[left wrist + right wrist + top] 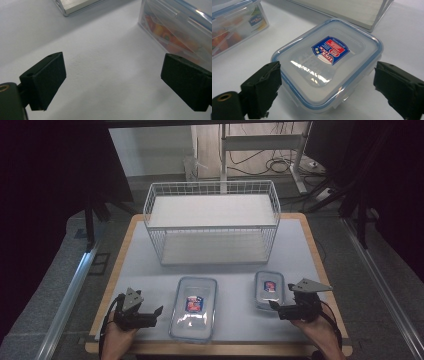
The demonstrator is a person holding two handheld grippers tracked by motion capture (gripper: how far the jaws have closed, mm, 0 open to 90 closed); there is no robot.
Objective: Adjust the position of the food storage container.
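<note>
A large clear lidded container (pixel 194 307) lies at the table's front centre, and a small one (pixel 269 289) with a blue-rimmed lid sits to its right. My left gripper (pixel 156 316) rests just left of the large container (pixel 180 32), pointing at it. Its jaws (pixel 112 67) stand open over bare table. My right gripper (pixel 277 311) is at the small container's front right corner. In the right gripper view the open gripper (pixel 328 75) straddles the small container's (pixel 329 60) near end, and the right pad (pixel 397 85) is clear of it. The large container (pixel 234 25) lies beyond.
A white wire basket (pixel 212 222) with a flat board floor stands at the back centre of the white table (pixel 150 270). Its base edge (pixel 75 5) shows ahead of the left gripper, and its board (pixel 352 12) lies beyond the small container. Black frames and cables are behind the table.
</note>
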